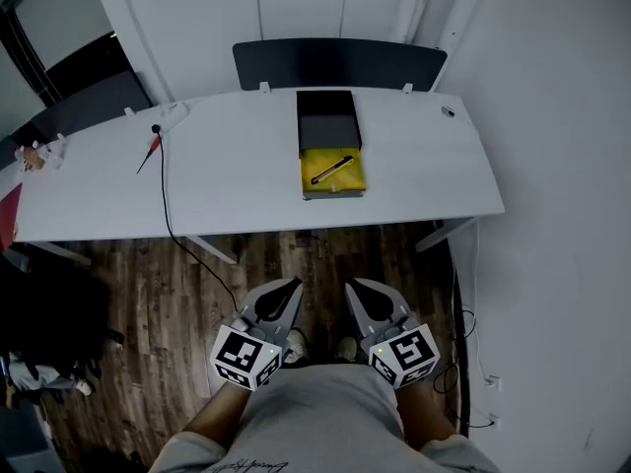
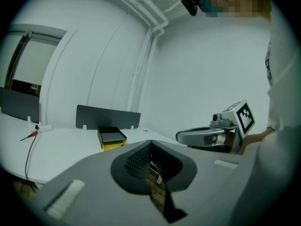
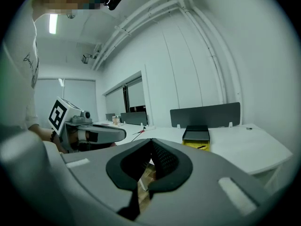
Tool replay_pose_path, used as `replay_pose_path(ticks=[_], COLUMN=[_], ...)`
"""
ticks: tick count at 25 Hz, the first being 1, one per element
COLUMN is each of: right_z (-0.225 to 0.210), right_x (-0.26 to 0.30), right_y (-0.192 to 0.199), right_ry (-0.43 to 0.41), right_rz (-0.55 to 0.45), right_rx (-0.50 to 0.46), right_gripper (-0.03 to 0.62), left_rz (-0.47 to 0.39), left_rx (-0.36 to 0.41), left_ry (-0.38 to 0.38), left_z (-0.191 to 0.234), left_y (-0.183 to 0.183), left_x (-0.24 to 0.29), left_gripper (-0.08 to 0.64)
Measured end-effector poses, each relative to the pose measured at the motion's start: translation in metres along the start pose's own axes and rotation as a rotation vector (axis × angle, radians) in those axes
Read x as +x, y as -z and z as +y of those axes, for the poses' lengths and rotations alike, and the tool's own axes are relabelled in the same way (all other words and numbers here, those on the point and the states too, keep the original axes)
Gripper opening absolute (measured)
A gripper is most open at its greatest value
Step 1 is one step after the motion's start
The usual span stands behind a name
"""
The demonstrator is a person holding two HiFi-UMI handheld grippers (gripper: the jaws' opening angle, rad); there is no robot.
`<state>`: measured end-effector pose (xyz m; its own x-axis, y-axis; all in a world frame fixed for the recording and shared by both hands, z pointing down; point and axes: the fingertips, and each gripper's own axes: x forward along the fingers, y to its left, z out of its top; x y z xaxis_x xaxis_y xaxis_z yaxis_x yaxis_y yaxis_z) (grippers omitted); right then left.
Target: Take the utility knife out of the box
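At the far left edge of the white table (image 1: 246, 180) sits a small clutter of things (image 1: 39, 153), too small to tell apart. Right of it lies a red-handled tool (image 1: 153, 149), and a black cable (image 1: 166, 200) runs from there over the near edge down onto the wooden floor (image 1: 325, 249). Upper centre, a dark panel (image 1: 338, 64) stands along the table's far edge. Just below it is the box (image 1: 327, 116), black at the top with a yellow part toward the near edge. The utility knife (image 1: 332, 169) lies in the yellow part, its long axis slanting from lower left to upper right. Lower centre, well apart from the box with the table edge and floor between, the left gripper (image 1: 294, 286) and right gripper (image 1: 350, 286) each have their jaws together on nothing.
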<state>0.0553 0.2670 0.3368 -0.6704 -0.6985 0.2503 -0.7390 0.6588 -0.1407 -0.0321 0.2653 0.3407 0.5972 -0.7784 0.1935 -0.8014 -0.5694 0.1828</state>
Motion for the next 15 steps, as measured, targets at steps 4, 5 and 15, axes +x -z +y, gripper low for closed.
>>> replay_pose_path(ticks=[4, 5, 15], right_z=[0.010, 0.013, 0.024], right_x=[0.011, 0.013, 0.026], right_y=[-0.002, -0.003, -0.007], right_ry=[0.022, 0.026, 0.071], right_rz=[-0.007, -0.007, -0.002], right_rx=[-0.001, 0.000, -0.002], right_gripper=[0.015, 0.015, 0.015], left_rz=[0.008, 0.009, -0.001], left_rx=[0.007, 0.007, 0.004], left_ry=[0.031, 0.038, 0.094], left_z=[0.012, 0.016, 0.033], left_y=[0.001, 0.002, -0.001], left_x=[-0.004, -0.005, -0.009], left_gripper=[0.002, 0.002, 0.002])
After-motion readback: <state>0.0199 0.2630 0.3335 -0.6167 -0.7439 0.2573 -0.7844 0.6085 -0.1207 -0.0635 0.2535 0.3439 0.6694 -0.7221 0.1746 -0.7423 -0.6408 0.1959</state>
